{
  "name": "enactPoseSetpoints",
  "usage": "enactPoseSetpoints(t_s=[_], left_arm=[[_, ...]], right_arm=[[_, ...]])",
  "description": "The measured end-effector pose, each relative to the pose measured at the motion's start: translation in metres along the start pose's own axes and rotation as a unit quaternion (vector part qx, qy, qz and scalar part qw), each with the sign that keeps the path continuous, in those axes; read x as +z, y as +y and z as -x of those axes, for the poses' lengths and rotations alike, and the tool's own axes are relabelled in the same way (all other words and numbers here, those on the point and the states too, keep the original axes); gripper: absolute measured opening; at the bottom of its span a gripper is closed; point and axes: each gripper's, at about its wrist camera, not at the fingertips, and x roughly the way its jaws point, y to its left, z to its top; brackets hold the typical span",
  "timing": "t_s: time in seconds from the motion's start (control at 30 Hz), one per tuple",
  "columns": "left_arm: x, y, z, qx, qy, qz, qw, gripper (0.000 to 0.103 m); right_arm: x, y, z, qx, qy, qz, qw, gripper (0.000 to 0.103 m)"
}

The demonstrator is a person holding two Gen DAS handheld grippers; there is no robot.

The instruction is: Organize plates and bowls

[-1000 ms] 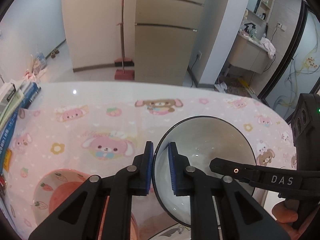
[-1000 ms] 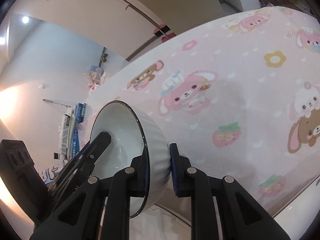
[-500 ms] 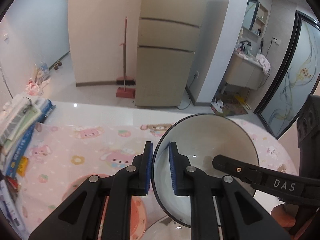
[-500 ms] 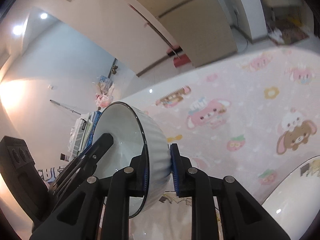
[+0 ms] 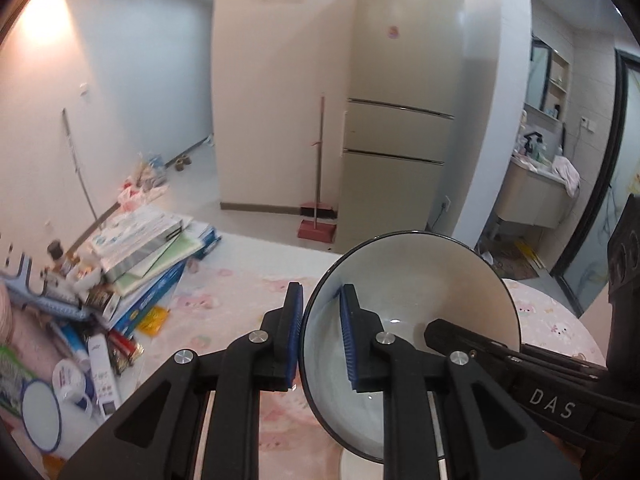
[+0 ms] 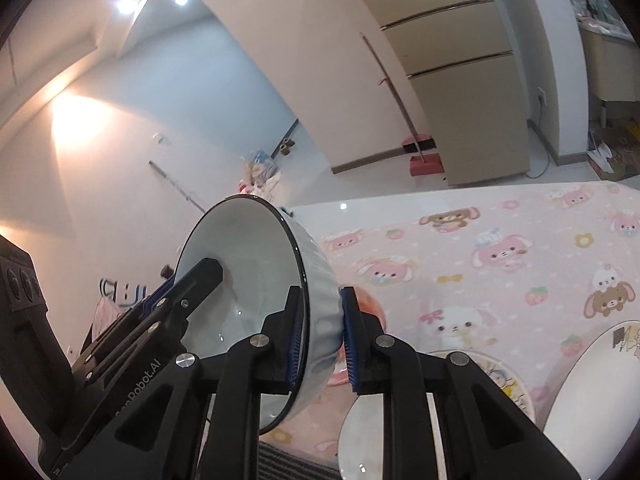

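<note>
gripping one bowl (image 5: 420, 292) with both claws at once, i am holding it tipped on its side above the pink tablecloth (image 6: 500, 272). my left claw (image 5: 320, 332) is pinching the bowl's rim at lower centre of its frame, one blue pad inside and one outside the dark edge. my right claw (image 6: 320, 336) is clamping the opposite wall, ribbed white outside facing right, so the bowl (image 6: 256, 288) is sitting left of centre in that view. each claw is showing in the other's frame, reaching into the bowl. plates (image 6: 592, 380) are lying on the cloth at lower right of the right view. a stack of books (image 5: 148, 248) is sitting at left of the left view, with a fridge (image 5: 400, 128) and a broom (image 5: 318, 184) behind.
</note>
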Motion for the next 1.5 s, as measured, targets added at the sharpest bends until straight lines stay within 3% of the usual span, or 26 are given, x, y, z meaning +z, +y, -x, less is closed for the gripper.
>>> enactPoseSetpoints(t_s=[0.33, 0.7, 1.1, 1.23, 1.5], left_arm=[[-0.033, 0.032, -0.009, -0.005, -0.006, 0.022, 0.9997, 0.017], [-0.055, 0.057, -0.044, -0.003, 0.038, 0.046, 0.9982, 0.017], [-0.067, 0.056, -0.068, 0.015, 0.063, 0.029, 0.9975, 0.017], [-0.071, 0.054, -0.074, 0.017, 0.059, 0.016, 0.9980, 0.017], [-0.071, 0.052, -0.076, 0.012, 0.051, 0.013, 0.9986, 0.016]], right_arm=[[-0.023, 0.031, -0.027, -0.049, 0.009, 0.054, 0.997, 0.021], [-0.037, 0.033, -0.070, -0.078, 0.033, 0.073, 0.994, 0.021], [-0.047, 0.026, -0.098, -0.101, 0.047, 0.085, 0.990, 0.021], [-0.050, 0.028, -0.104, -0.125, 0.038, 0.109, 0.985, 0.021], [-0.050, 0.026, -0.105, -0.132, 0.030, 0.119, 0.984, 0.021]])
